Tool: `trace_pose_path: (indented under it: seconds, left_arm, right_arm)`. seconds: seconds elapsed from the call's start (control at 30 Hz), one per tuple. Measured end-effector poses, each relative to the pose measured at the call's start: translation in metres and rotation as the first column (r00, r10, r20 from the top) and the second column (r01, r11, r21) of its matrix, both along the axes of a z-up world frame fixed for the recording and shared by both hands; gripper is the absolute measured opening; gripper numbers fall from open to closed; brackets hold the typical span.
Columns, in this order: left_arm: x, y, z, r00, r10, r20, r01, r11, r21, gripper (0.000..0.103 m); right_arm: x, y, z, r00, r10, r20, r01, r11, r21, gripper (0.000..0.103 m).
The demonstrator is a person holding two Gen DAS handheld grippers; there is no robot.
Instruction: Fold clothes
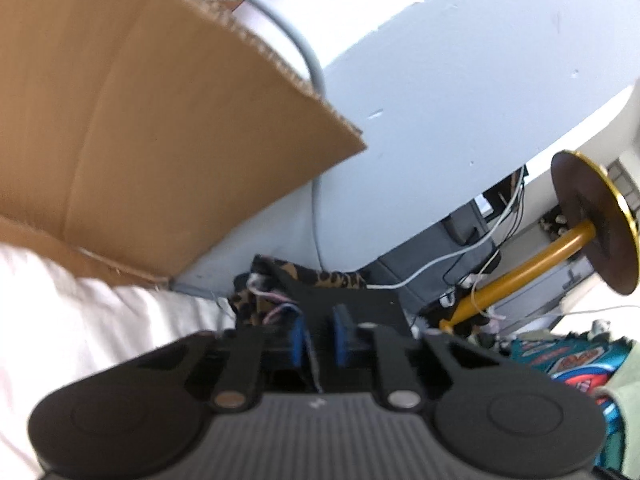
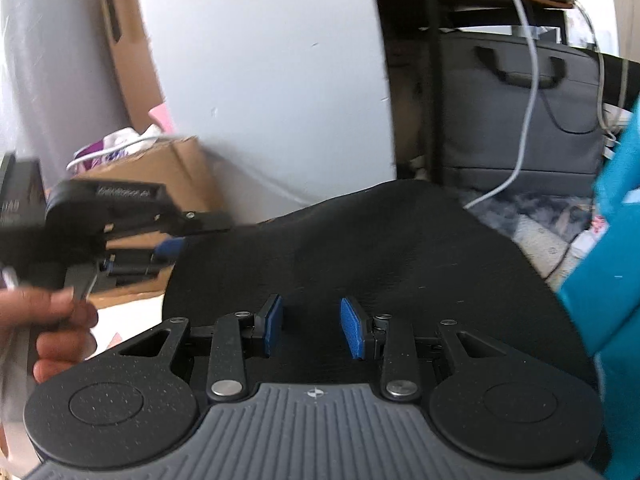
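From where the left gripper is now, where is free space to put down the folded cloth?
Free: the white sheet, bordered by the cardboard flap above and the left gripper at right. Crowded: right of the gripper, with the leopard-print cloth, cables, a gold stand and colourful packages.

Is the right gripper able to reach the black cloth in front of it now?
Probably yes: the right gripper stands open with the black cloth spread directly ahead, and nothing lies between them.
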State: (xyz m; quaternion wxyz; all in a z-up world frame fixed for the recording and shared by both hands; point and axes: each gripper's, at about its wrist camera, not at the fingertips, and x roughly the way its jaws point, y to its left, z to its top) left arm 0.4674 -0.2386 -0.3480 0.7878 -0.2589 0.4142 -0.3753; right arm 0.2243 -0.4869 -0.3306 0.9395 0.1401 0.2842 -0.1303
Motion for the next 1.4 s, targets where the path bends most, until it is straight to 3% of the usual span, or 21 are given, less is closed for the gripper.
trace_pose_path:
  seconds: [0.2,0.3,0.4,0.53,0.6,0.77,0.9,1.0,1.03,1.17,1.4]
  left_arm:
    - [0.001,0.010,0.021,0.997,0.025,0.070,-0.032,0.994,0.106,0.010]
    - [-0.001,0.014,0.032,0.996,-0.017,0.087,0.005,0.991,0.131,0.012]
    - [-0.009,0.012,0.046,0.990,-0.076,0.119,0.056,0.985,0.161,0.020]
    - [-0.023,0.000,0.060,0.982,-0.135,0.133,0.111,0.978,0.177,0.041]
    - [-0.031,-0.008,0.060,0.978,-0.162,0.133,0.139,0.976,0.166,0.041]
    - [-0.055,-0.035,0.048,0.965,-0.228,0.131,0.204,0.963,0.178,0.030]
    - [-0.070,-0.048,0.030,0.952,-0.277,0.131,0.242,0.942,0.233,0.030]
    - [-0.068,-0.049,0.014,0.957,-0.259,0.129,0.218,0.938,0.269,0.013]
    - [-0.067,-0.050,0.009,0.959,-0.253,0.129,0.209,0.937,0.281,0.003]
    - [-0.063,-0.052,0.000,0.962,-0.244,0.125,0.198,0.933,0.301,0.003]
    - [-0.066,-0.067,0.009,0.955,-0.256,0.150,0.178,0.898,0.402,0.003]
  right_arm:
    - [0.026,0.007,-0.008,0.999,0.040,-0.025,-0.040,0.999,-0.014,0.039]
    - [0.042,0.001,-0.012,0.998,0.033,-0.044,-0.033,0.999,0.011,0.039]
    - [0.053,-0.001,-0.016,0.998,0.027,-0.053,-0.026,0.999,0.018,0.040]
    - [0.054,-0.003,-0.014,0.999,0.005,-0.038,-0.004,1.000,0.026,0.040]
    - [0.039,-0.005,-0.007,1.000,-0.027,0.016,0.027,1.000,0.013,0.040]
    - [0.007,-0.020,-0.003,0.997,-0.067,0.044,0.068,0.997,-0.024,0.040]
    - [-0.011,-0.043,-0.010,0.993,-0.115,0.020,0.116,0.993,-0.034,0.040]
    - [-0.020,-0.057,-0.023,0.990,-0.138,-0.018,0.137,0.989,-0.052,0.040]
    - [-0.024,-0.060,-0.028,0.989,-0.144,-0.031,0.141,0.988,-0.066,0.040]
    - [-0.043,-0.070,-0.042,0.982,-0.178,-0.059,0.173,0.982,-0.078,0.040]
    - [-0.073,-0.079,-0.049,0.965,-0.251,-0.077,0.248,0.967,-0.053,0.040]
